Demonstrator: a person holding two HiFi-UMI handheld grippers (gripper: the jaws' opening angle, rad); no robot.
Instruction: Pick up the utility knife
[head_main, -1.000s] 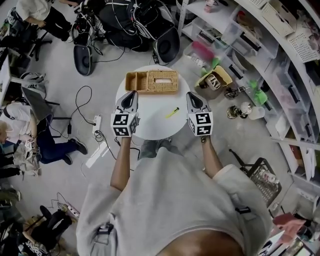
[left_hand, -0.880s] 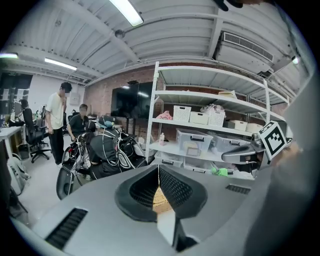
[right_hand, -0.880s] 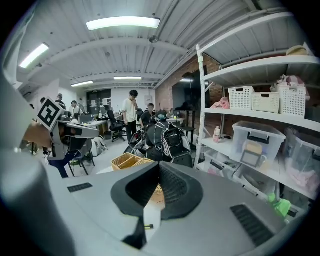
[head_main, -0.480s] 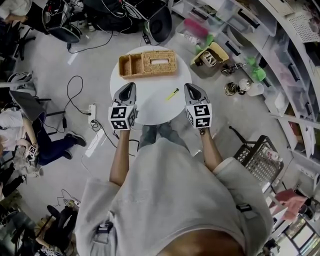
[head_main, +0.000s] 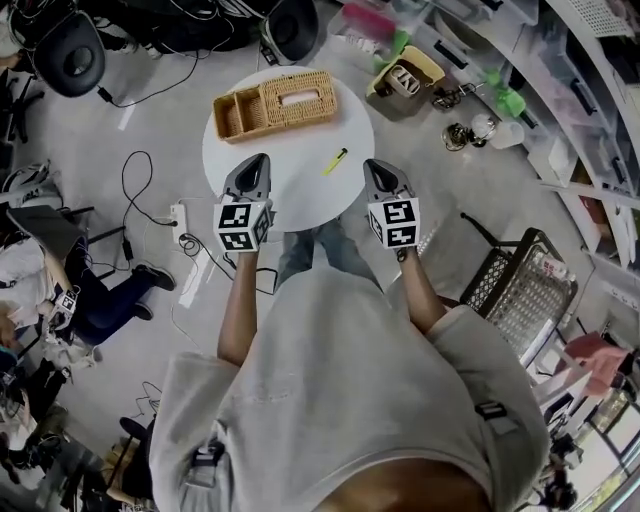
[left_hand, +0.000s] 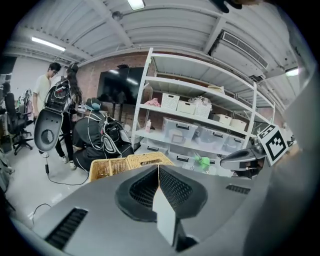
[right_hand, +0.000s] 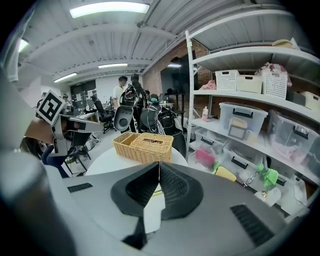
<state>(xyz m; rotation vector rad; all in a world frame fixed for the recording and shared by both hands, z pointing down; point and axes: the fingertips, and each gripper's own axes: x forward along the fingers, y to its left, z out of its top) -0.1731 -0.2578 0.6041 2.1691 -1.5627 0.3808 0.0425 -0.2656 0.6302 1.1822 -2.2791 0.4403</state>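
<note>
The yellow utility knife (head_main: 335, 161) lies on the round white table (head_main: 300, 198), right of its middle. My right gripper (head_main: 368, 163) hangs over the table's right edge, just right of the knife, its jaws shut on nothing. My left gripper (head_main: 262, 158) is over the table's left half, also shut and empty. In the right gripper view the closed jaws (right_hand: 159, 165) hide most of the knife; only a yellow sliver (right_hand: 156, 192) shows behind them. In the left gripper view the jaws (left_hand: 159, 167) meet with nothing between them.
A wicker basket (head_main: 275, 100) with compartments stands at the table's far side. Shelves with bins (right_hand: 250, 125) run along the right. A black wire basket (head_main: 525, 290) stands on the floor at right. Cables and a power strip (head_main: 180, 215) lie left of the table.
Both grippers have come down and forward over the table, either side of the knife. The head view has shifted, so the table sits higher in the frame. The knife has not moved.
</note>
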